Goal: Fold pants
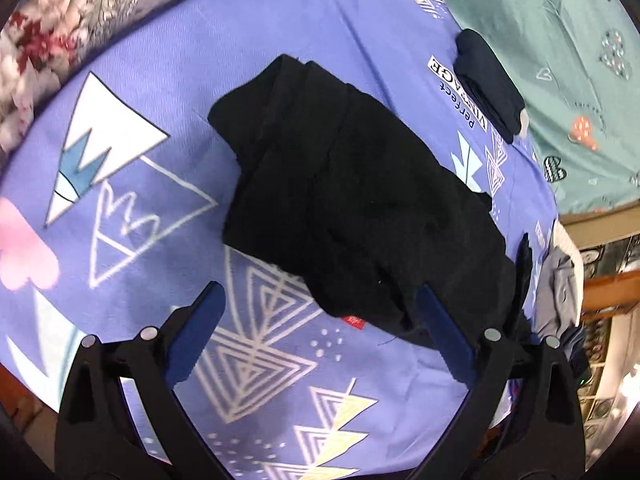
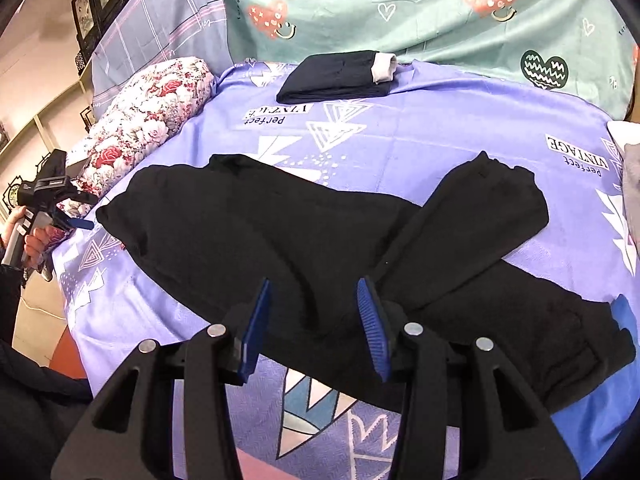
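Observation:
Black pants [image 2: 280, 232] lie spread across the purple printed bedsheet [image 2: 440, 128], with one leg [image 2: 480, 208] folded back over the other. My right gripper [image 2: 314, 286] hovers over the middle of the pants, its jaws partly open and no cloth pinched between them. In the left wrist view the pants [image 1: 340, 184] are a bunched dark heap with a small red label [image 1: 354, 322] at the near edge. My left gripper [image 1: 320, 296] stands wide open just in front of that edge, its right finger [image 1: 436, 316] overlapping the cloth. The left gripper [image 2: 76, 222] also shows at the bed's left side, held by a hand.
A folded dark garment [image 2: 336, 78] with a pale cuff lies at the back of the sheet. A floral pillow [image 2: 148, 120] sits at the left, and a teal quilt [image 2: 400, 8] runs behind. Grey cloth [image 1: 560, 292] hangs at the bed's right edge.

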The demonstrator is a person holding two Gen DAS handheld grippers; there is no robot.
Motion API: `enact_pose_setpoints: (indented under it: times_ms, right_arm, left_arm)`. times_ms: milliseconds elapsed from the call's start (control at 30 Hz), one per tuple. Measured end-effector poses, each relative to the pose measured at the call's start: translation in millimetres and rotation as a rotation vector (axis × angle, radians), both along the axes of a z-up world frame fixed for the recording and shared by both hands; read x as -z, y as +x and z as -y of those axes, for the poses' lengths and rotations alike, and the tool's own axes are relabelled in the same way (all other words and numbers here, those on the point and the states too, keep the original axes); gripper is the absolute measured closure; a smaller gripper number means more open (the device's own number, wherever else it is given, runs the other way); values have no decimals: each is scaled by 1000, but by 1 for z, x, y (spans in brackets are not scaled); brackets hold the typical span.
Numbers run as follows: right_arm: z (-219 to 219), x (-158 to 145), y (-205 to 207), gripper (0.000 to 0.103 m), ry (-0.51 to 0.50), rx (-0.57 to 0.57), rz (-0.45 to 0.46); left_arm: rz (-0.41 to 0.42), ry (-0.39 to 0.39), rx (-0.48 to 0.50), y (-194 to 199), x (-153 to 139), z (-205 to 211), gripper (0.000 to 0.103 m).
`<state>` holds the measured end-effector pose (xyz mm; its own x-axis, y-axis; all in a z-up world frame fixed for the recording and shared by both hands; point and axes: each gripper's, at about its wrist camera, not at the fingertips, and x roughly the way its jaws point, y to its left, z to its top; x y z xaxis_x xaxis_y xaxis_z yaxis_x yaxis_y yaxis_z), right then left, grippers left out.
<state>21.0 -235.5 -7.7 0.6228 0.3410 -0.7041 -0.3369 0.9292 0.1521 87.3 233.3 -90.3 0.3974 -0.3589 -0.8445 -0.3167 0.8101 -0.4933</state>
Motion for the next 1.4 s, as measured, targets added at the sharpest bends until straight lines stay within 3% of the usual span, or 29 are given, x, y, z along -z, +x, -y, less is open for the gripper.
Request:
enact_pose_setpoints:
  times_ms: [100, 167, 233, 467, 533, 633, 667, 700, 733, 767, 900, 1067, 1167, 1233, 1300, 1400]
  right_arm:
    - [-2, 2, 2, 55, 6, 17, -1]
    - [-3, 4, 2, 54, 8, 20, -4]
    - [-5, 4, 2, 53, 9, 18, -3]
    - [-11, 6, 2, 52, 9, 12, -7]
    - [-13, 8, 3, 52, 6, 10, -9]
    - [-17, 9, 4, 52, 12, -2, -8]
    - [-18, 9, 5, 52, 10, -5, -7]
    - [-20, 9, 5, 52, 2, -7, -7]
    - [-21, 9, 5, 52, -4, -9, -9]
    - [-22, 10, 5, 51, -11, -11, -10]
    - [-22, 8, 5, 48, -34, -9, -4]
    - [-21, 4, 4, 48, -32, 2, 9]
    - [-20, 5, 5, 48, -31, 12, 4]
    - [-20, 9, 7, 47, -37, 20, -7]
    - [-19, 12, 10, 47, -34, 29, -17]
    - [-17, 14, 17, 47, -19, 46, -32]
  left_arm:
    - [16, -6, -25, 6, 3, 4, 12]
    - [17, -9, -39, 13, 6, 6, 24]
    - [10, -9, -60, 21, 8, 6, 26]
    - [40, 27, -97, 33, 6, 4, 61]
    - [27, 22, -111, 34, 10, 5, 61]
    - [-15, -28, -137, 32, 22, 1, 46]
    - [-23, -48, -144, 31, 26, 0, 46]
    - [-26, -67, -159, 29, 30, -2, 50]
    - [-15, -72, -173, 27, 31, -3, 78]
    - [10, -66, -175, 26, 29, -2, 85]
    - [85, 81, -113, 27, 4, 17, 89]
    - [246, 262, -26, 40, -58, 36, 90]
    - [301, 314, 4, 47, -77, 36, 90]
    - [305, 366, 28, 55, -75, 36, 89]
    - [235, 378, 33, 62, -51, 27, 88]
    - [104, 338, 32, 66, -3, 9, 86]
